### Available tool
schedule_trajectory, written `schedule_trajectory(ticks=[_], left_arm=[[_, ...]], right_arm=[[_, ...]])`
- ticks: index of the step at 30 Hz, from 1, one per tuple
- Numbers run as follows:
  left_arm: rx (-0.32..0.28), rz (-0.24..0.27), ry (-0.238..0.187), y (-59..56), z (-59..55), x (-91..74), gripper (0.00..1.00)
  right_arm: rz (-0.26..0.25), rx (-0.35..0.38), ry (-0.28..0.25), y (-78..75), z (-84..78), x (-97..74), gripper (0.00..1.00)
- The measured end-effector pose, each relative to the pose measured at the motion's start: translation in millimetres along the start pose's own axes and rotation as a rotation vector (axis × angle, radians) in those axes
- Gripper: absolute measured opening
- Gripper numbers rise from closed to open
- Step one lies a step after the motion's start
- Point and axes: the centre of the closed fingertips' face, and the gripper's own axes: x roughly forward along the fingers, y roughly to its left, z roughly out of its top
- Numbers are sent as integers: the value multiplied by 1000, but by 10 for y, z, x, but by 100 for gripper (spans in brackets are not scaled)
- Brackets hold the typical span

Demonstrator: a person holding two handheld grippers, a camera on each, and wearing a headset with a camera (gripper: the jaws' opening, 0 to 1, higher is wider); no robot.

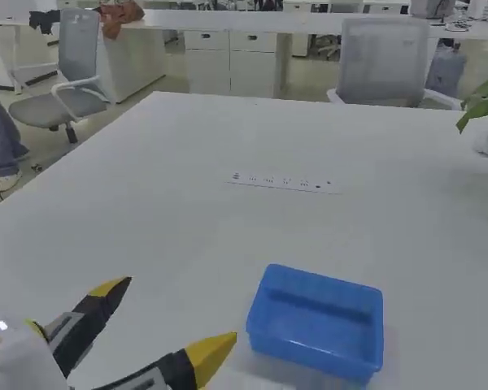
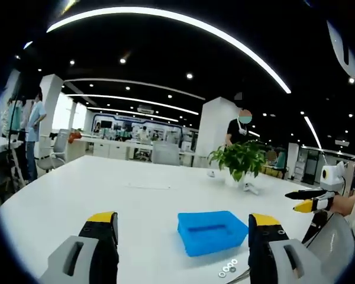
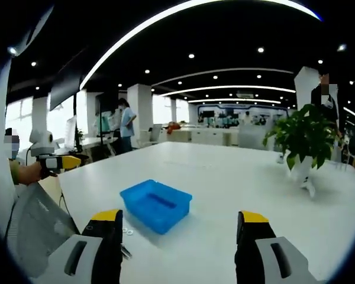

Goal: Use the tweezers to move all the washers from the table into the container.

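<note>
Head view: the left gripper (image 1: 175, 310) is at lower left, its yellow-tipped jaws spread wide with nothing between them. The blue rectangular plastic container (image 1: 313, 345) sits on the white table (image 1: 187, 211) just right of the nearer jaw tip, not touching it. Further back on the table is a grey inset strip (image 1: 283, 182); its small marks cannot be read.

Left gripper view: the container stands ahead between the two jaws, slightly right of centre. The small silver metal washers (image 2: 228, 269) lie in a tight cluster on the table at the container's near side, just left of the right-hand jaw and outside the container. A green potted plant (image 2: 239, 160) stands behind the container, well apart from it.

Right gripper view: the right gripper (image 3: 180, 215) has its jaws parted and holds nothing. The container lies ahead and left of centre. The washers rest on the table just beside the left-hand jaw, between that jaw and the container.
</note>
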Motion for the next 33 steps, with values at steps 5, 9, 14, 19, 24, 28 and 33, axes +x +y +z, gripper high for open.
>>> schedule_trajectory(ticks=[5, 9, 14, 19, 24, 28, 33], left_arm=[[0, 1, 7, 0, -11, 3, 92], [0, -2, 12, -6, -20, 5, 92], [4, -1, 16, -8, -26, 5, 92], [7, 0, 22, -6, -36, 6, 92], [12, -1, 27, -6, -46, 6, 91], [14, 0, 33, -6, -54, 7, 91], [18, -1, 37, -7, -61, 6, 90]], right_arm=[[0, -5, 1, -7, 3, 0, 77], [-4, -7, 1, -9, 10, 0, 77], [-6, -6, -1, -9, 15, 2, 77], [-9, -6, -3, -14, 18, 0, 77], [-11, -5, -3, -28, 13, -2, 77], [-13, -8, -3, -32, 10, -3, 77], [-13, -10, 0, -33, 5, -2, 77]])
